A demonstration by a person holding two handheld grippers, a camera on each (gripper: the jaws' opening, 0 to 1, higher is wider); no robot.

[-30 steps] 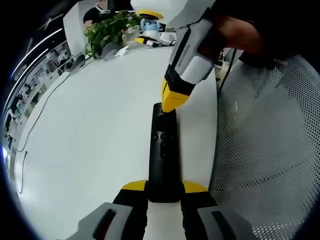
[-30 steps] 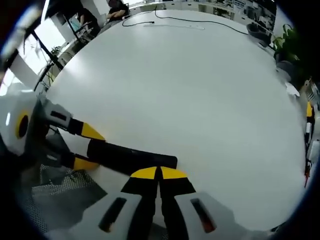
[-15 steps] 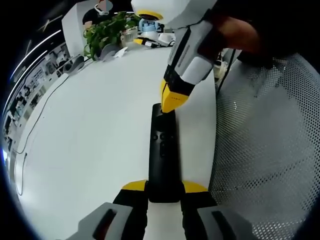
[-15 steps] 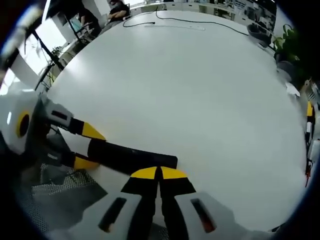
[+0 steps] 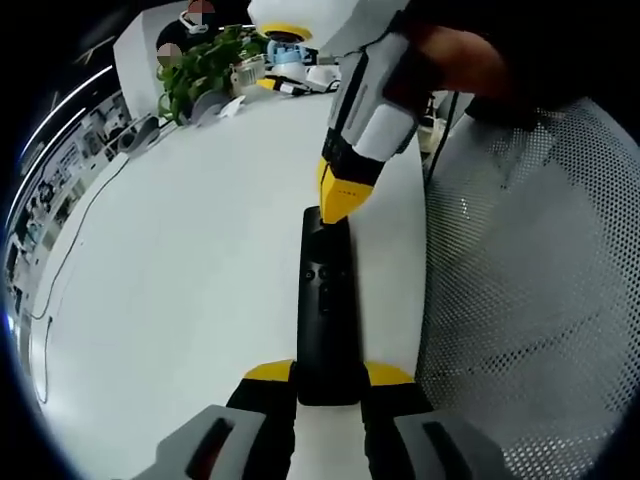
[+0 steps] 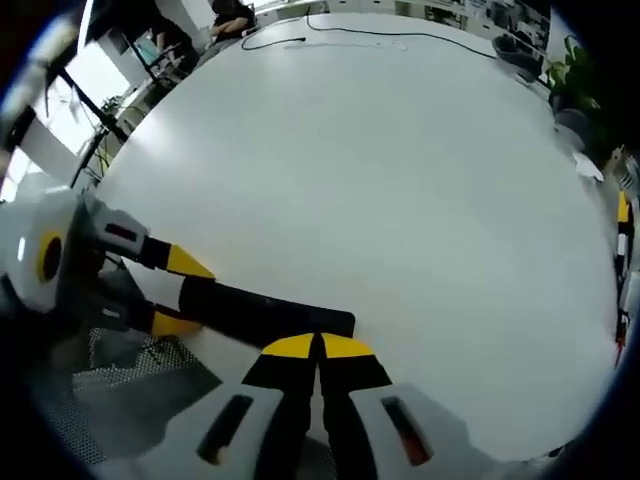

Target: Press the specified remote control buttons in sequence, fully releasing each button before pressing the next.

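A long black remote control (image 5: 326,300) lies on the white table (image 5: 180,260), pointing away from me in the left gripper view. My left gripper (image 5: 328,372) is shut on its near end, a yellow tip on each side. Small round buttons (image 5: 325,276) show on its upper half. My right gripper (image 5: 337,202) comes down from above, shut, its yellow tips touching the remote's far end. In the right gripper view, the shut right gripper (image 6: 320,345) sits over the end of the remote (image 6: 265,312), and the left gripper (image 6: 182,295) holds the other end.
A mesh chair back (image 5: 520,300) stands close on the right of the table edge. At the far side are a green plant (image 5: 200,70) and small desk items (image 5: 290,60). A black cable (image 6: 350,35) runs across the far table. A person's hand (image 5: 450,65) holds the right gripper.
Both views have shifted a little with the hands. The right gripper's shut tips stay at the remote's far end, and the left gripper keeps its hold.
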